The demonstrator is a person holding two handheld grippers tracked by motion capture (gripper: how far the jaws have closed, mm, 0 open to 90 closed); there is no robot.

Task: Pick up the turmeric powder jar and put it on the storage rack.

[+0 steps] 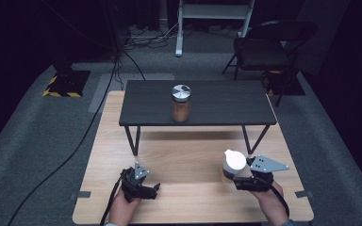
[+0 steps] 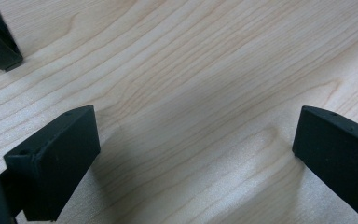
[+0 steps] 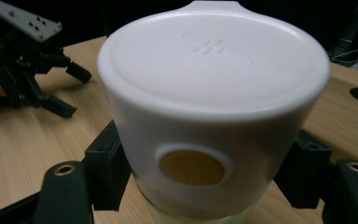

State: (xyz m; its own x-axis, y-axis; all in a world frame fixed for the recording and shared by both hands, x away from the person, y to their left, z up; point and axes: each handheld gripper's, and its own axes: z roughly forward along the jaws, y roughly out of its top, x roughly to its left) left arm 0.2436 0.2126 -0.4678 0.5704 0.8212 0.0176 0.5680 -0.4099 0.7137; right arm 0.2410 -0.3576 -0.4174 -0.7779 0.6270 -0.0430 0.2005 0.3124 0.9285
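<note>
A jar with a white cap [image 1: 233, 162] and amber contents is at the front right of the light wooden table [image 1: 188, 155]. My right gripper [image 1: 229, 178] is shut on it from the near side. In the right gripper view the white cap [image 3: 212, 88] looms close, and the black pads [image 3: 103, 165] press on the jar below it from both sides. My left gripper [image 1: 153, 189] stands open near the front left. Bare wood lies between its jaws [image 2: 196, 149]. It also shows far off at the left of the right gripper view [image 3: 32, 70].
A low dark shelf [image 1: 202, 106] on thin black legs stands across the back of the table. On it is a second jar [image 1: 181, 103] with a metal lid and brown contents. Behind the table are grey carpet, cables and a black chair [image 1: 268, 47].
</note>
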